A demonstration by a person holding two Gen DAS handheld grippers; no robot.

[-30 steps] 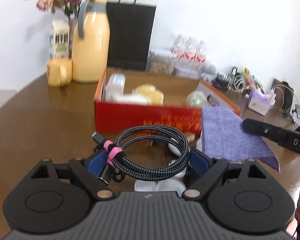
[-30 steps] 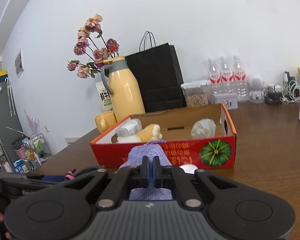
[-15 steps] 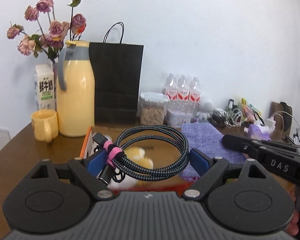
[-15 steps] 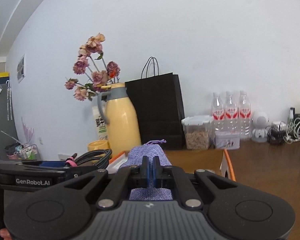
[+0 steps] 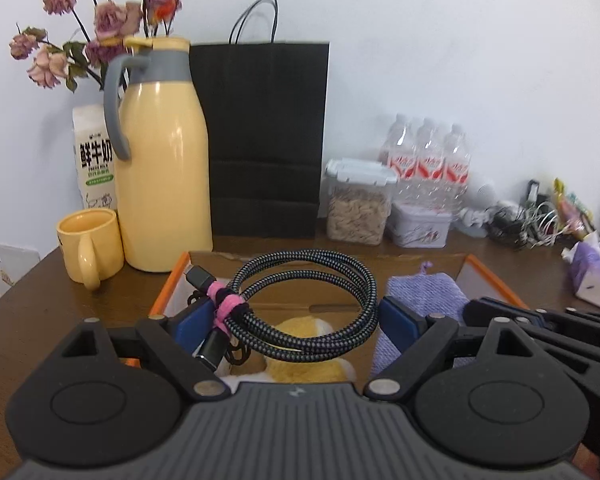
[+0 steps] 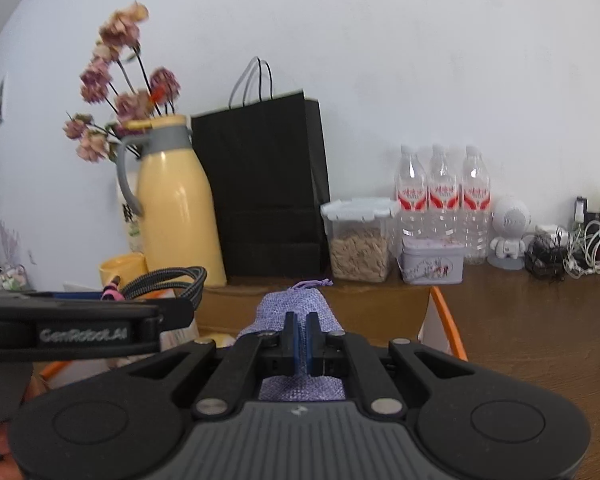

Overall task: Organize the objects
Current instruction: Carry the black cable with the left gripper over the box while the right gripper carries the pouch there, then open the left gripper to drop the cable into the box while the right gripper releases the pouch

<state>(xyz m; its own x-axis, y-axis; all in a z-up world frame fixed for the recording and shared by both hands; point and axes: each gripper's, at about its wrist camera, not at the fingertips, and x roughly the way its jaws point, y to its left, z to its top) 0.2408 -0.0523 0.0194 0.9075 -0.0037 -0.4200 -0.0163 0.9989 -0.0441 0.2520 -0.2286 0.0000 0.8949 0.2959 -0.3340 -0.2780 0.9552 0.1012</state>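
Observation:
My left gripper [image 5: 296, 316] is shut on a coiled black braided cable [image 5: 300, 304] tied with a pink band, and holds it over the open cardboard box [image 5: 496, 276] with orange edges. A yellow plush toy [image 5: 312, 364] lies in the box below it. My right gripper [image 6: 300, 336] is shut on a purple woven pouch [image 6: 296, 304] and holds it over the same box [image 6: 444, 320], just right of the left gripper. The pouch also shows in the left wrist view [image 5: 420, 288], and the cable in the right wrist view [image 6: 168, 280].
Behind the box stand a yellow jug [image 5: 160, 168], a yellow mug [image 5: 90, 244], a milk carton [image 5: 94, 156], a black paper bag [image 5: 264, 140], a cereal container [image 5: 358, 204], a tin [image 5: 420, 228] and three water bottles [image 5: 428, 160]. Cables and a tissue pack [image 5: 592, 276] lie at the right.
Both grippers rose from in front of the box, then moved forward and came down over its open top, still holding the cable and the pouch.

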